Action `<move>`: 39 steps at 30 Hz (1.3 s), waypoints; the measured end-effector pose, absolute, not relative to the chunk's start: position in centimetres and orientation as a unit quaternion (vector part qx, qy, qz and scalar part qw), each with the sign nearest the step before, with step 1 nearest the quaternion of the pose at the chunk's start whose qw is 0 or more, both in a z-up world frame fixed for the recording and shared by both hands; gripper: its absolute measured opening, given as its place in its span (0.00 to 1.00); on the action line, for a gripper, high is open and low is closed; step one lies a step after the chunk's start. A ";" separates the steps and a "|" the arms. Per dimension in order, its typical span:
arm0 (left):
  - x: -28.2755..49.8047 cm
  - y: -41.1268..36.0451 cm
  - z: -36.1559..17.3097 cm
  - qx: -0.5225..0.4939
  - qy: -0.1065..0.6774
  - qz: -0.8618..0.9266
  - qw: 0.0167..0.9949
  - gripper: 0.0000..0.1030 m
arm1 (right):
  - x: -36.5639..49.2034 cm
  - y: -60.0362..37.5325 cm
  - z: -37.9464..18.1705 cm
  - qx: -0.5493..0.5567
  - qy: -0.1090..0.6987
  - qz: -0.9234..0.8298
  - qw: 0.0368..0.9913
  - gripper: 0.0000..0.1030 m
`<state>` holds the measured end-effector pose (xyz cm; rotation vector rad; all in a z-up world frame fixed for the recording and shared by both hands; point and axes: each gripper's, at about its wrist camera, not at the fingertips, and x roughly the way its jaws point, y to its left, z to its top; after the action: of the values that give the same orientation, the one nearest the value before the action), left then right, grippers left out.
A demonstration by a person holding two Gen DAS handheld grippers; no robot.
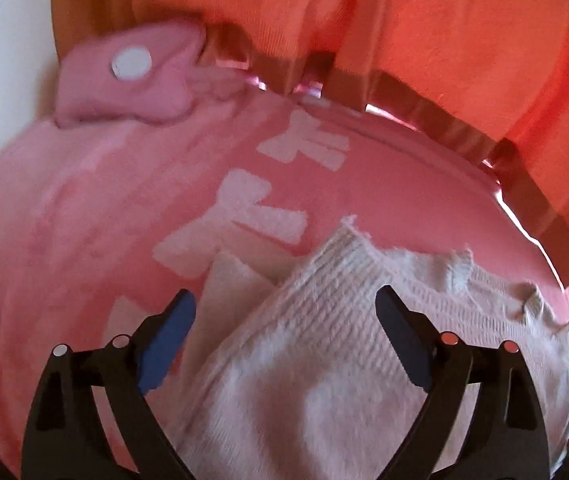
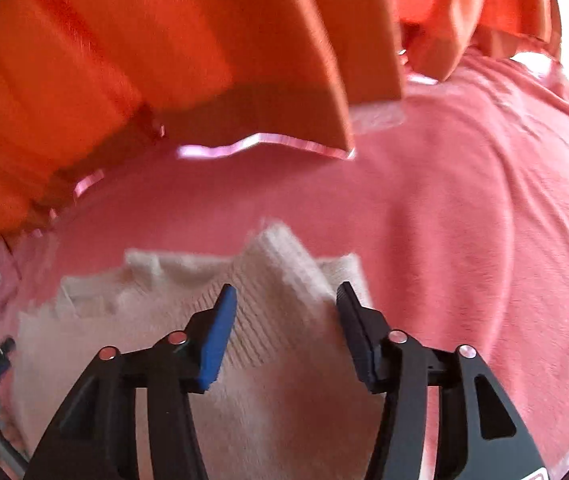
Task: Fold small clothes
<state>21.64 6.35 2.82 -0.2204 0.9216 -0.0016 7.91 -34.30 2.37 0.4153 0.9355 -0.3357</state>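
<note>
1. Left wrist view shows a small white ribbed knit garment (image 1: 324, 344) lying on a pink fleecy blanket with white block shapes (image 1: 104, 208), one ribbed corner folded up toward the middle of the frame.
2. Right wrist view shows the same white knit garment (image 2: 164, 320) low in the frame, its ribbed folded part pointing up between the fingers.
3. Spread wide, the left gripper (image 1: 286, 316) has black arms and blue pads; both pads sit over the garment's near part, and no fabric is pinched between them.
4. Likewise parted, the right gripper (image 2: 286, 308) has its fingers on either side of the ribbed fold, with a clear gap between them; whether the pads touch the cloth cannot be told.
5. At the blanket's far left edge rests a pink plush cushion with a white round spot (image 1: 132, 76).
6. Behind the blanket hangs an orange pleated curtain (image 1: 424, 28), also filling the top of the right view (image 2: 124, 48).
</note>
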 end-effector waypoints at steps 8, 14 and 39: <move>21.5 7.8 3.9 -0.154 0.407 -0.022 0.900 0.00 | 5.6 -34.4 7.4 0.228 0.328 -0.119 0.909 0.05; 22.8 8.3 0.8 -0.132 0.450 0.015 0.883 0.00 | 7.8 -37.0 1.5 0.228 0.419 -0.164 0.864 0.06; 23.0 6.9 1.9 -0.124 0.441 -0.023 0.889 0.09 | 7.8 -37.1 2.9 0.233 0.394 -0.168 0.873 0.07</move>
<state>22.96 6.92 1.86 -0.2571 0.9156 -0.0478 7.80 -37.12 2.85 0.4868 0.8229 -0.3510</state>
